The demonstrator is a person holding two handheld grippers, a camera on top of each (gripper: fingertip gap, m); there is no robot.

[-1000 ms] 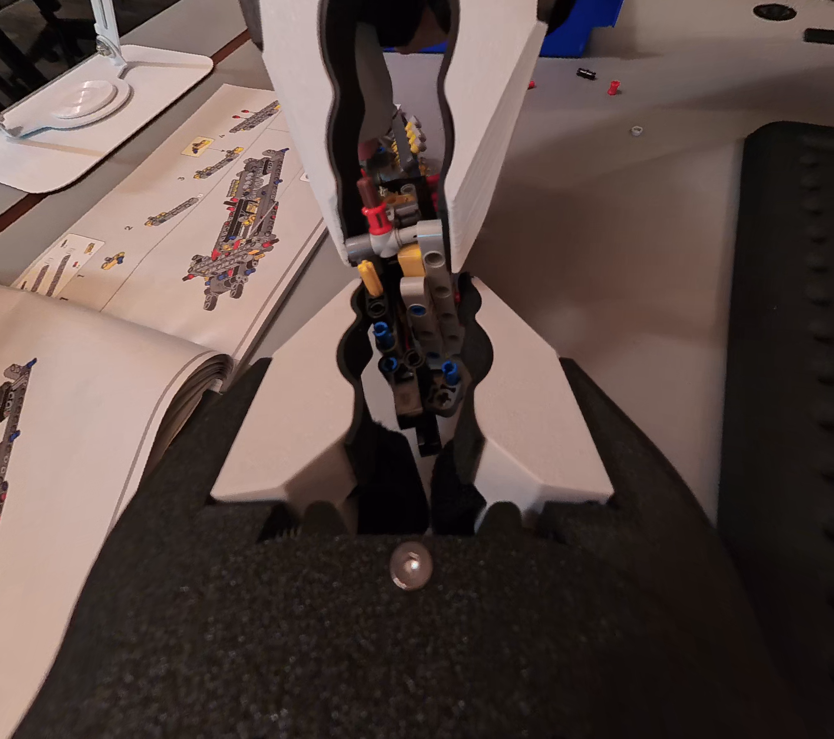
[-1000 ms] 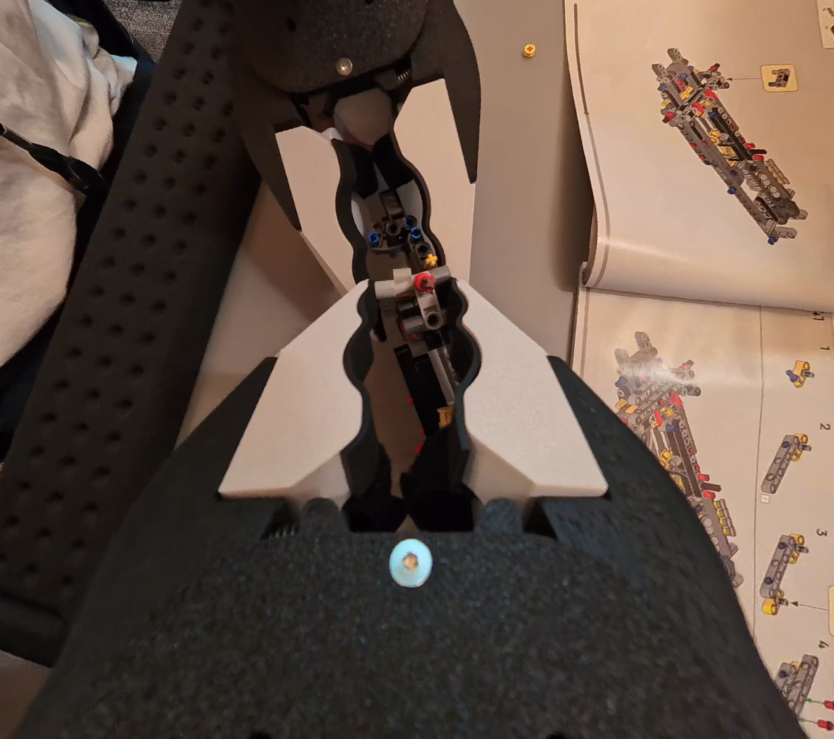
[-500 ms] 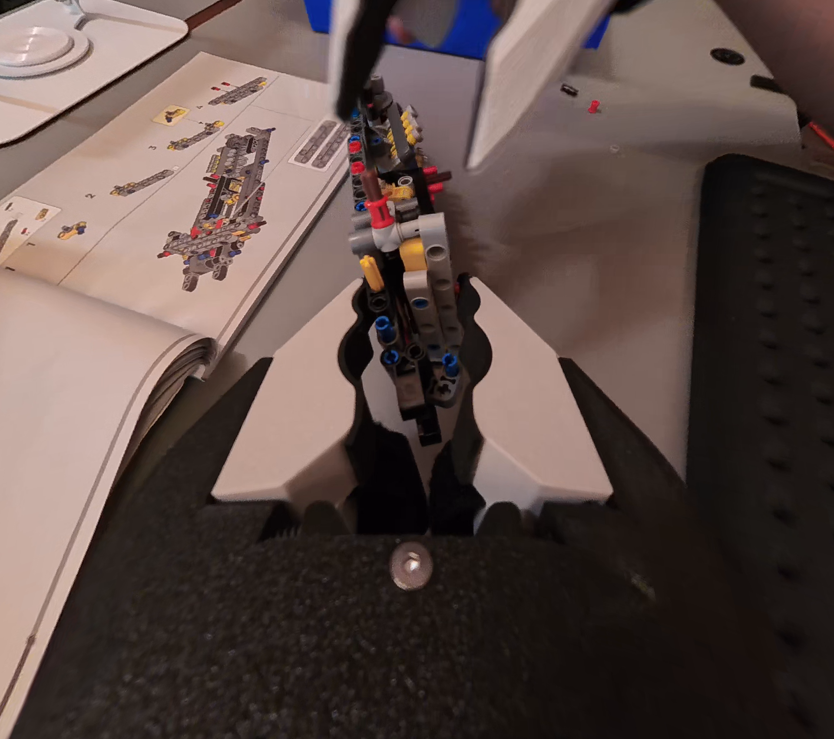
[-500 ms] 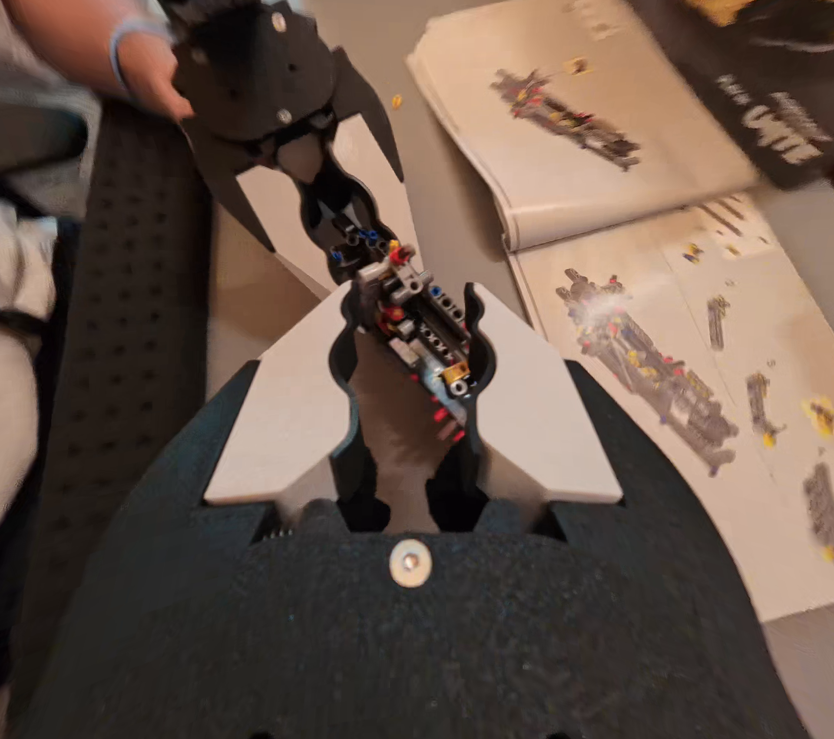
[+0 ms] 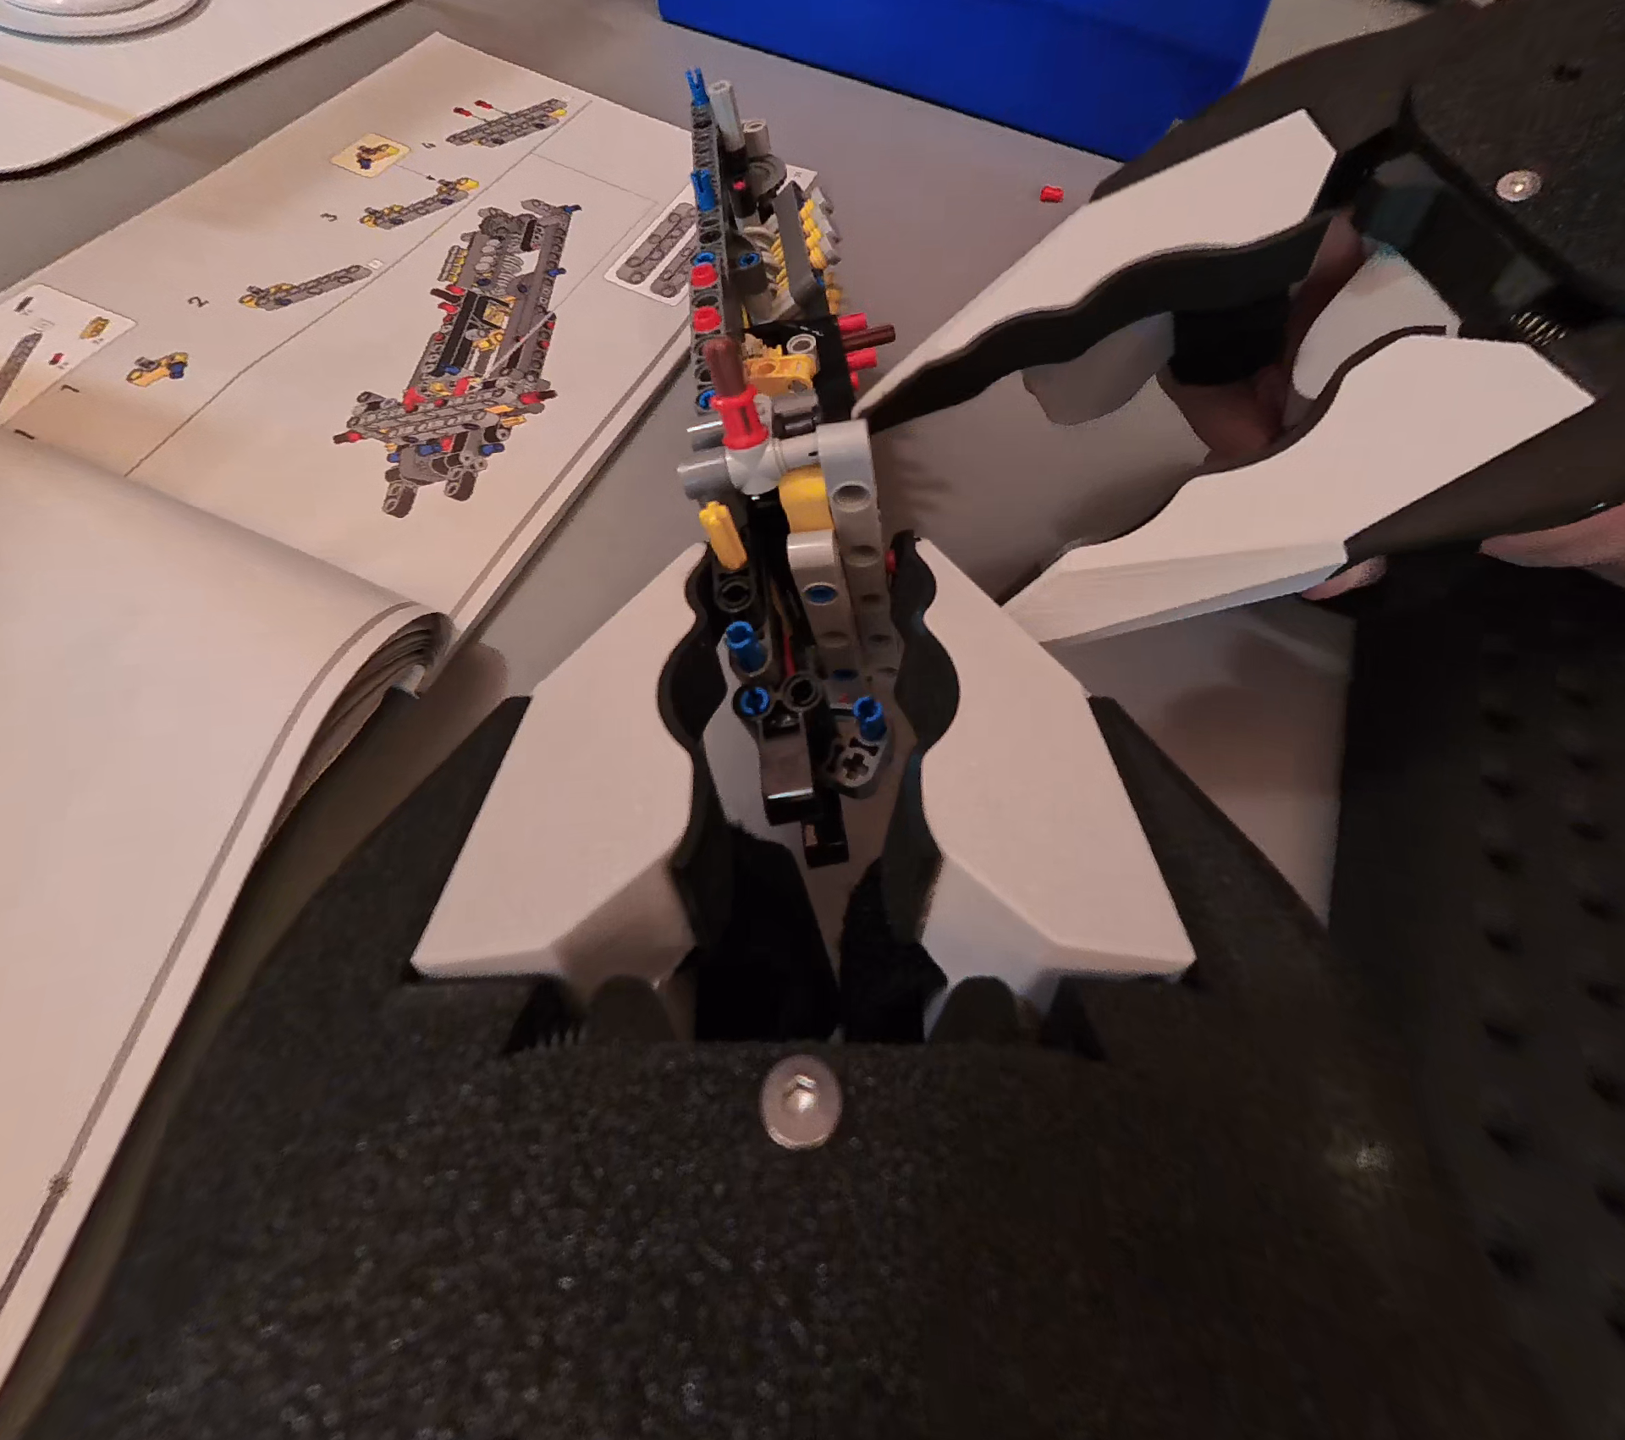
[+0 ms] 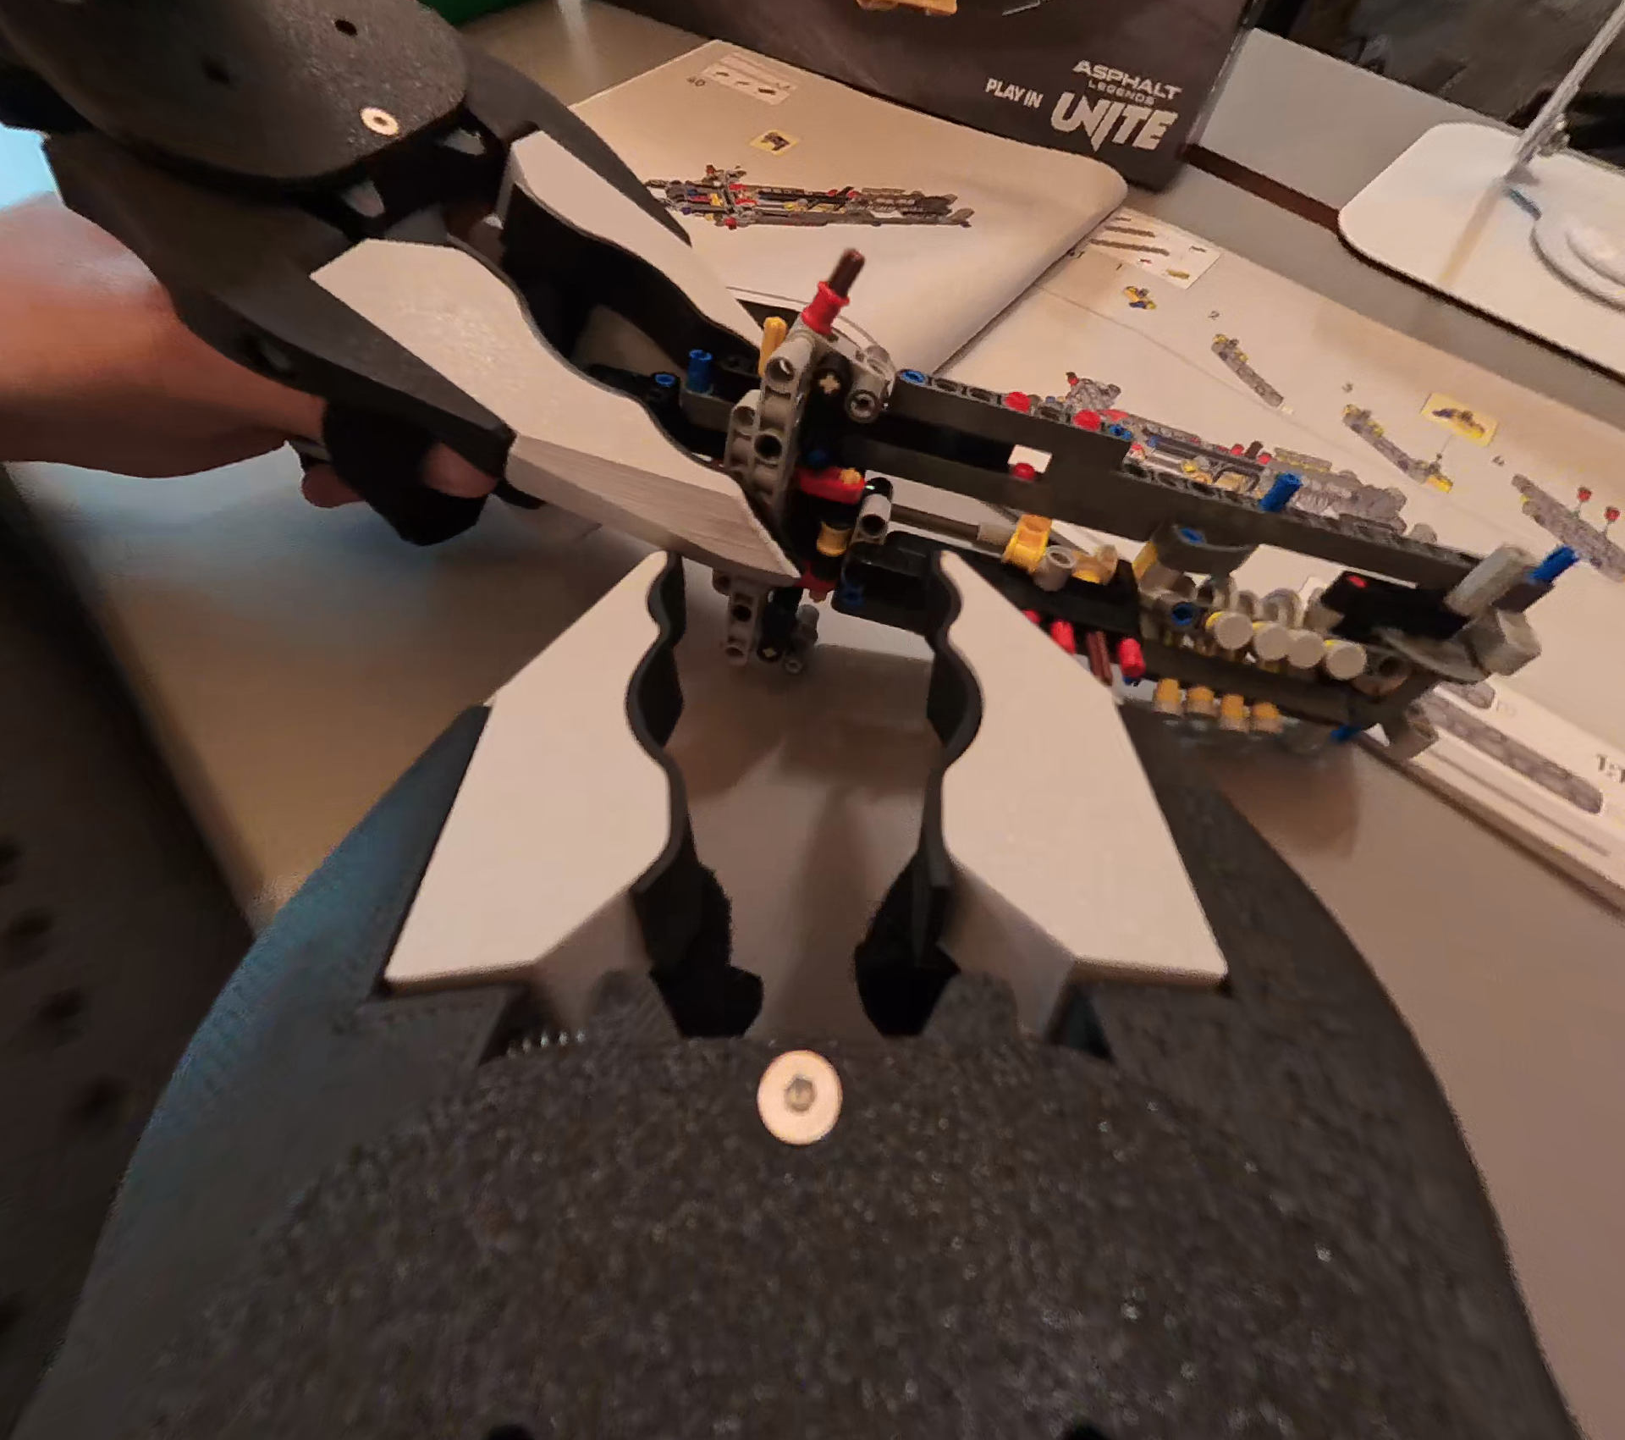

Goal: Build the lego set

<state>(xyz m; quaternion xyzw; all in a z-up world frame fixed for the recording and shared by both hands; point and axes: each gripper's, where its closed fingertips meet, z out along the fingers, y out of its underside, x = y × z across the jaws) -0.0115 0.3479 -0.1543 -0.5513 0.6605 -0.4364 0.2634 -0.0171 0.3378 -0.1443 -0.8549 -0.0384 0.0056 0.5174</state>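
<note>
Both grippers gripped the lego chassis (image 5: 774, 430) a second ago; now my right gripper (image 6: 805, 606) has let go (jaws spread, empty), while my left gripper (image 5: 805, 562) pinches its end above the instruction booklet (image 5: 264, 360), freeing me to fetch parts.

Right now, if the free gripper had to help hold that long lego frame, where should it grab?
Probably the long dark side beams at mid-length of the lego frame, coming from the side across its width. The left gripper already clamps one end, so the far end hangs unsupported, and the beams are flat and straight. The open right gripper sits close below.
</note>
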